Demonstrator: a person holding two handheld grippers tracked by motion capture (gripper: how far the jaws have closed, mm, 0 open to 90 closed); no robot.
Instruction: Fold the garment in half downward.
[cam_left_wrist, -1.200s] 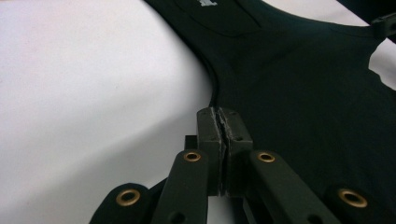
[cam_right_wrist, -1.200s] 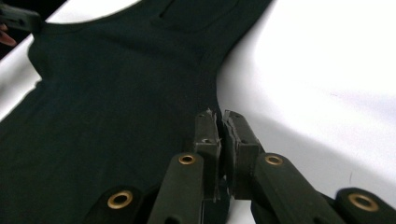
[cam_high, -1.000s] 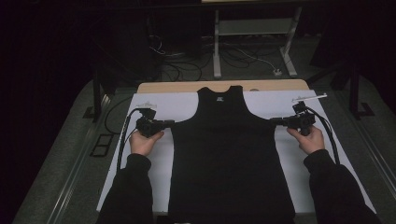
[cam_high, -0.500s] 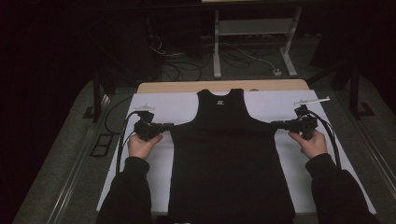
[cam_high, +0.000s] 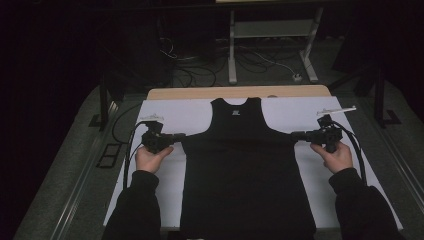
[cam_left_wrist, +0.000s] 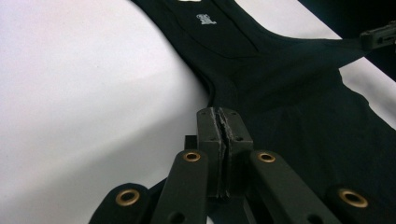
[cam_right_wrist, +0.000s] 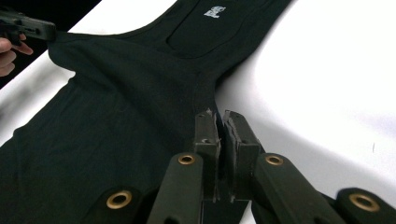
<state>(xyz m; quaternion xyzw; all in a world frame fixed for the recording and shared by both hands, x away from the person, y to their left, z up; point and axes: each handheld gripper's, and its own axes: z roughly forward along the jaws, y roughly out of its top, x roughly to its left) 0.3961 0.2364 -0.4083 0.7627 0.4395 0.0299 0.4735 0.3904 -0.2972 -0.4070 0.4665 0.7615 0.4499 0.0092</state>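
Dark room, cables on the floor beyond; white table cover (cam_high: 165, 175) over a wooden top. Black tank top (cam_high: 245, 180) lies flat at centre, neck toward the far edge, small white label (cam_high: 236, 112) at the neckline, hem at my near edge. My left gripper (cam_high: 179, 135) is clamped on the fabric at the left armhole seam; my right gripper (cam_high: 296, 135) is clamped likewise at the right. Both jaw pairs nearly closed, cloth pinched between. Judgement: light, limp knit, not fragile, liable to sag and crease. Best held at the 2 side seams, as now.
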